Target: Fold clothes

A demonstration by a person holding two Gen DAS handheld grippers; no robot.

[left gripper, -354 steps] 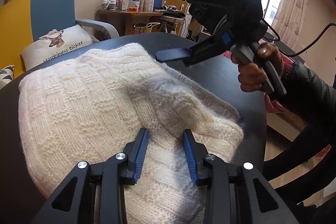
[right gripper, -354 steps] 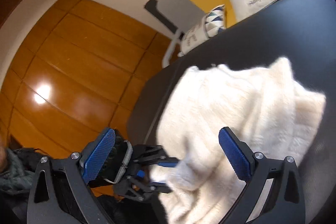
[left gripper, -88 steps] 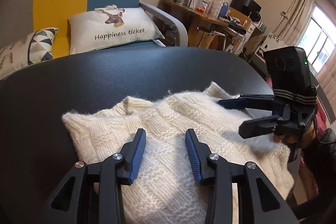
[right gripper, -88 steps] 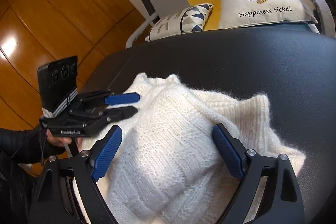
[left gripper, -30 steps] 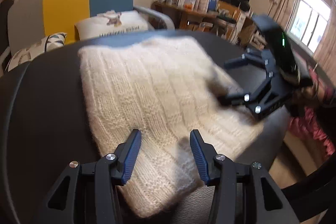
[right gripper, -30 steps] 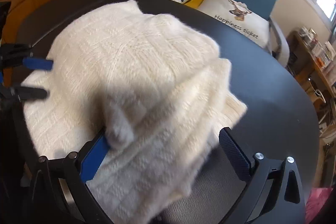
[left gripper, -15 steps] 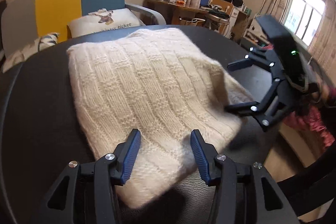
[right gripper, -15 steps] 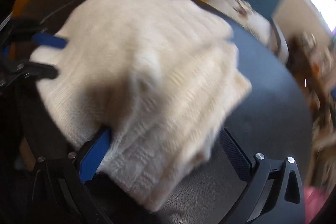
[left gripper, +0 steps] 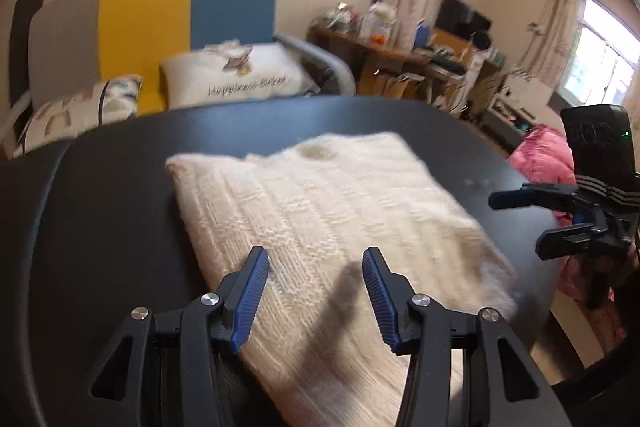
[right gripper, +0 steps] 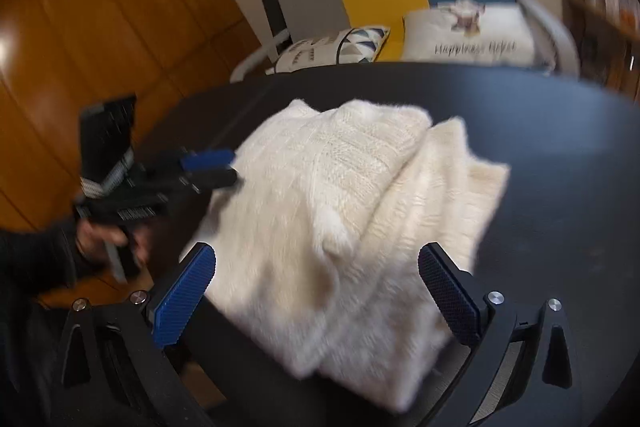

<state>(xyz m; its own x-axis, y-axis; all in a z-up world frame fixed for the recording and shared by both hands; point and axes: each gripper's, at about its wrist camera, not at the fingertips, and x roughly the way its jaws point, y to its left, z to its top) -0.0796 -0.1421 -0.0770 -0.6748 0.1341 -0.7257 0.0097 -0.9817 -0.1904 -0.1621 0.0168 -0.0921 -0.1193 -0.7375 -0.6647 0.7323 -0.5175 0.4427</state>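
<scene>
A cream knitted sweater [left gripper: 328, 227] lies folded into a thick rectangle on the round black table [left gripper: 100, 207]. In the left wrist view my left gripper [left gripper: 314, 259] hovers open over the sweater's near edge, with nothing pinched. My right gripper [left gripper: 518, 225] stands open beside the sweater's right side, clear of the knit. In the right wrist view the sweater [right gripper: 352, 195] shows stacked layers, and the right gripper [right gripper: 316, 251] is spread wide in front of it. The left gripper [right gripper: 231, 167], held by a hand [right gripper: 104, 239], sits at the sweater's left edge on the table [right gripper: 560, 147].
Behind the table stands a grey, yellow and blue chair [left gripper: 184, 7] with a printed cushion [left gripper: 236, 79] and a patterned one [right gripper: 340, 47]. A cluttered desk [left gripper: 400, 43] and pink fabric [left gripper: 544, 159] are at the right. The wooden floor [right gripper: 80, 27] lies beyond the table's left edge.
Both grippers have drawn back from the sweater. The right gripper's finger, earlier against the knit's edge, is now clear and the gripper has rolled level. The sweater lies flat and still.
</scene>
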